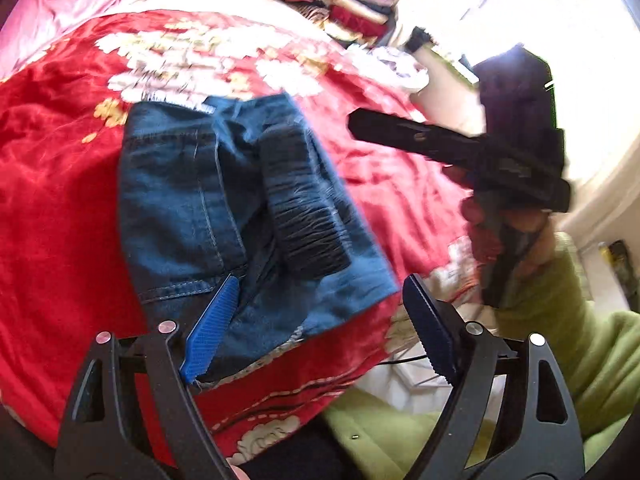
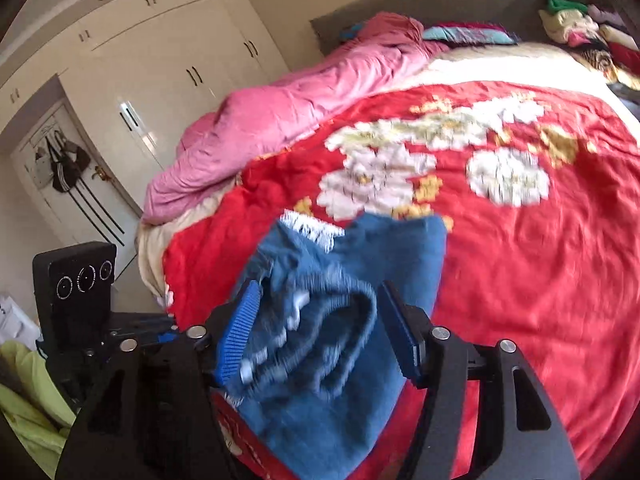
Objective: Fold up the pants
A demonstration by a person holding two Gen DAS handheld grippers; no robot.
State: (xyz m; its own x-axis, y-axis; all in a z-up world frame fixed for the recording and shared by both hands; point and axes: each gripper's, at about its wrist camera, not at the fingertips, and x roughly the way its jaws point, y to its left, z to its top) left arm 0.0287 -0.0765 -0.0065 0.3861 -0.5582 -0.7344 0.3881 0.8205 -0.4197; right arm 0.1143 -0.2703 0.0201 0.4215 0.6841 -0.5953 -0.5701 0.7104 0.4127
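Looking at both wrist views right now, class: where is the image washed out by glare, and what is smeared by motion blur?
Left wrist view: the window at upper right is blown out white; the right gripper is smeared. Right wrist view: even light, but the jeans between its fingers and the blanket flowers are streaked. Both bend at the edges.

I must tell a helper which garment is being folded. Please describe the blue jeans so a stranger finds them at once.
Find the bed under the red blanket with big white flowers. On its near part lie the blue jeans, folded into a compact bundle. They are the only denim there; the other clothes are stacked at the far corner.
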